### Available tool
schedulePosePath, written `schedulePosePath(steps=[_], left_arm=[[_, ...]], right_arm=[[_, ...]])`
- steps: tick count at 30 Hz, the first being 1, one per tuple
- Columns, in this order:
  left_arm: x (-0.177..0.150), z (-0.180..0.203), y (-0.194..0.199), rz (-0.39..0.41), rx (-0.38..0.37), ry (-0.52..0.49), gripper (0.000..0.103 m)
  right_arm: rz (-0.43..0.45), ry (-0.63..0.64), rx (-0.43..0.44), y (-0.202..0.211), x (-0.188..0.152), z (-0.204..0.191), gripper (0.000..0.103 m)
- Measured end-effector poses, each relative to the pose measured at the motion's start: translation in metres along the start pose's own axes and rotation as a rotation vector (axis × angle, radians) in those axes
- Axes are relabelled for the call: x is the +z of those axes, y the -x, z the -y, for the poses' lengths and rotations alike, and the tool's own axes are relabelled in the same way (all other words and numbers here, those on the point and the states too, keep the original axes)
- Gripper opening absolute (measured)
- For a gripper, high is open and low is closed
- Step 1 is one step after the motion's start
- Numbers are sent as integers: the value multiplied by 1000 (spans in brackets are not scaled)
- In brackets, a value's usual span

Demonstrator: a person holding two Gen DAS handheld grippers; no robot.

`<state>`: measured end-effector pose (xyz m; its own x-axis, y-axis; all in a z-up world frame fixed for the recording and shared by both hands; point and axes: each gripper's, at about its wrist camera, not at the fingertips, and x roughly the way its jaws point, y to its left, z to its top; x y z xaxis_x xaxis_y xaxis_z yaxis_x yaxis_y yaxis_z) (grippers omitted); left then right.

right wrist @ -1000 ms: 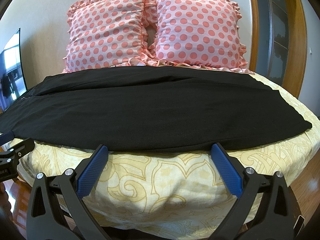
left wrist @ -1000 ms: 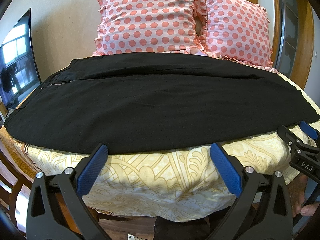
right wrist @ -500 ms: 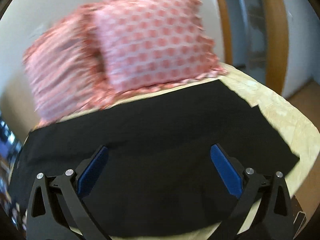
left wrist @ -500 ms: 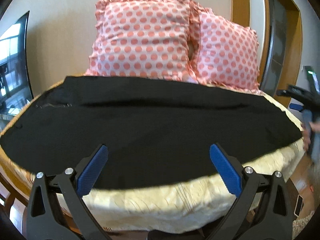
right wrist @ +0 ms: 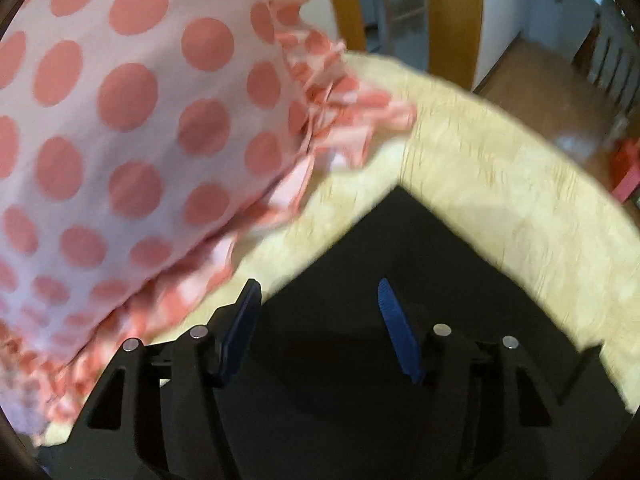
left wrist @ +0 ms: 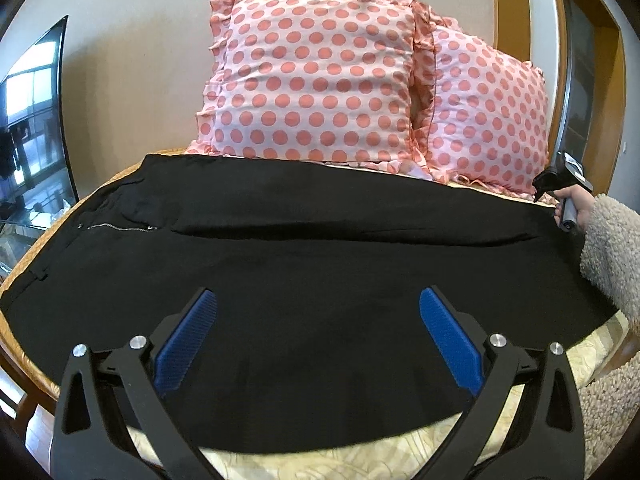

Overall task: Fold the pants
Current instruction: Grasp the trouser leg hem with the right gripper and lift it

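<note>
Black pants (left wrist: 304,264) lie flat across the bed, waist and zipper (left wrist: 116,227) at the left, leg ends at the right. My left gripper (left wrist: 318,340) is open and empty, hovering over the near leg's middle. My right gripper (right wrist: 318,316) is open, jaws partly narrowed, just above the far corner of the leg ends (right wrist: 400,240). In the left wrist view the right gripper (left wrist: 560,188) shows at the far right, held in a hand with a fleece sleeve (left wrist: 612,256).
Two pink polka-dot pillows (left wrist: 320,80) (right wrist: 120,120) stand at the head of the bed. A yellow patterned bedsheet (right wrist: 500,184) covers the mattress. A dark screen (left wrist: 32,128) stands at the left. A wooden door frame (left wrist: 500,8) and floor (right wrist: 540,76) lie to the right.
Both grippers moved forward over the pants. The right gripper swung to the far right corner of the leg ends, near the pillow, and its jaws narrowed. The left stayed wide open.
</note>
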<state>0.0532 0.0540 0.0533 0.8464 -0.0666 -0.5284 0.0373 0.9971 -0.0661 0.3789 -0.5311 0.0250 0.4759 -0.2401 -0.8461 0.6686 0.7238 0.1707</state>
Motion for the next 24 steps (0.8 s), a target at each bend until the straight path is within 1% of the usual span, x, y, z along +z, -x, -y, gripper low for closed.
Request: schedulePosePath(steps=[2,4,5,6,7,9,10,12,14,16,17,18,19,21,22,24], left_arm=[[2,0,-6,-10,-3,-2,101],[2,0,-9,-16,-10,3,101],[1,0,-9,-17,-16,8,101],[1,-1,-9,-17,-22,12,101],[0,-2,-8,-17,-26,15,101],[-2,-3,-5,-15,-48,22,101],[-3,-4,-4,-13,-56,25,101],[-3,-5,2,-1,-62,32,101],[-2,-7,9,20,-67,41,101],[-1,-10,14,34,-65,55,101],[-1,-11,16,41,-63,63,101],[0,-13,18,48,-67,78,101],[0,-15,19,51,-73,91,101],[3,-19,20,50,-94,136,101],[4,-21,20,50,-98,152,101],[6,-24,18,48,-84,188,101]], right_arm=[[34,38,-44,1,-3,-4,60],[70,46,-48,7,-10,3,39],[77,35,-24,9,-11,9,33],[77,9,28,14,-13,22,14],[63,-24,96,16,-13,32,2],[59,-98,230,28,-19,55,2],[96,-112,297,45,-25,68,2],[171,-98,398,79,-38,83,2],[238,-96,524,123,-65,107,2],[269,-126,636,159,-99,137,2],[273,-142,673,172,-115,151,2],[274,-152,700,186,-142,168,2],[270,-155,700,188,-153,177,2],[258,-169,675,187,-184,197,2],[237,-191,657,181,-198,208,2],[183,-239,651,165,-208,219,2]])
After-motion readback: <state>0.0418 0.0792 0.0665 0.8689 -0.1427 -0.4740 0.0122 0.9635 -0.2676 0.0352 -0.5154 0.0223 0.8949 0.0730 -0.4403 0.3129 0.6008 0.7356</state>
